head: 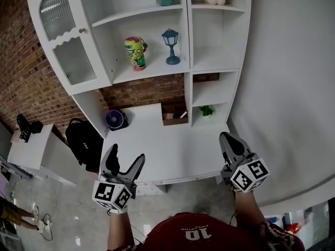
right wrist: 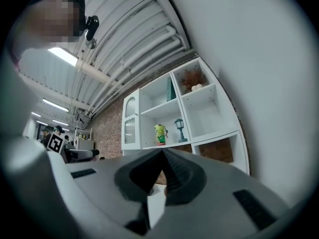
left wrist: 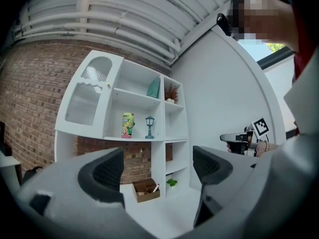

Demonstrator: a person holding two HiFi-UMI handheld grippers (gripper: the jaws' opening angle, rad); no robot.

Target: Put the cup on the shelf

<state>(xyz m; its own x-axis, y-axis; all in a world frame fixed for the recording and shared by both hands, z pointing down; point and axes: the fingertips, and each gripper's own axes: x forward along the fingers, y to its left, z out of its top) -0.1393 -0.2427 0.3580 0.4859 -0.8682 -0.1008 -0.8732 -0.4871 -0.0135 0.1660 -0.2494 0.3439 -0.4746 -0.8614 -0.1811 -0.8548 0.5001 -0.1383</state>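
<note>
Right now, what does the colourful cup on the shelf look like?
The cup is tall, with a bright green, yellow and pink print. It stands upright on a white shelf of the open cabinet, left of a small blue lantern and apart from it. Only the shelf touches it. I can't tell its material.

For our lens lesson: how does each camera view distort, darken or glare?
Head view: the shelf bows, its straight edges curved. Left gripper view: dark round border, the left tool looms huge, the cup looks sharp. Right gripper view: same border, a ceiling light glares upper left.
</note>
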